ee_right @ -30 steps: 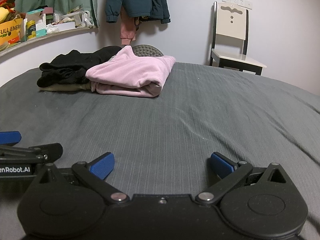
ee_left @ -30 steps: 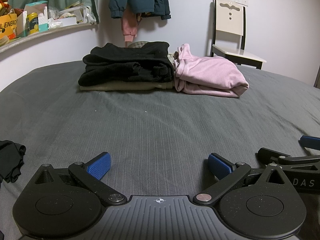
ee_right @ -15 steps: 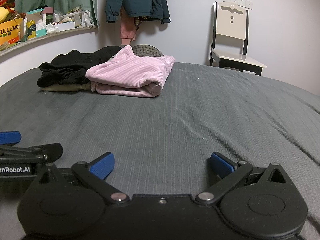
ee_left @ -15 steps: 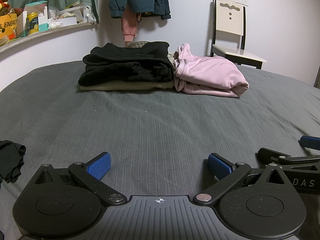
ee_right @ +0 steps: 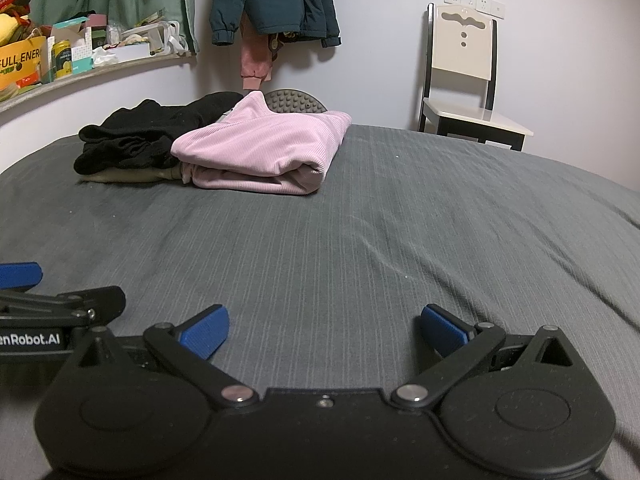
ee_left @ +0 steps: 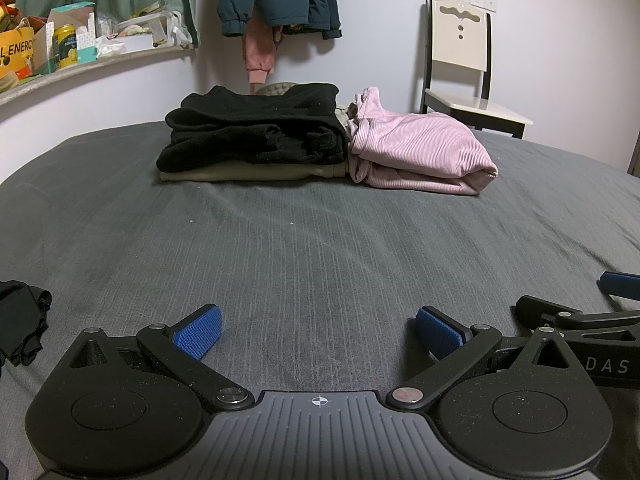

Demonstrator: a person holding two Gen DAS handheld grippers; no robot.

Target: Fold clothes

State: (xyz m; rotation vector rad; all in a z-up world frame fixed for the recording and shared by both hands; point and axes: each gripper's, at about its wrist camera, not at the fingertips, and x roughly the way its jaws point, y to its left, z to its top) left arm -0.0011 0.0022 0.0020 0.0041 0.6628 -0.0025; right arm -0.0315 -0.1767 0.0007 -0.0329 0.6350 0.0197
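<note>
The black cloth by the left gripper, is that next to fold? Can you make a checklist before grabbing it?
1. Left gripper open and holding nothing: ok.
2. Right gripper open and holding nothing: ok.
3. Black cloth within view: not ok, it sits crumpled at the left edge of the left wrist view and is partly cut off.
4. Bare bed in front for spreading it out: ok.
5. Folded clothes out of the way: ok, the black stack and pink top lie at the far side.
6. What kind of garment the cloth is: cannot tell.
</note>
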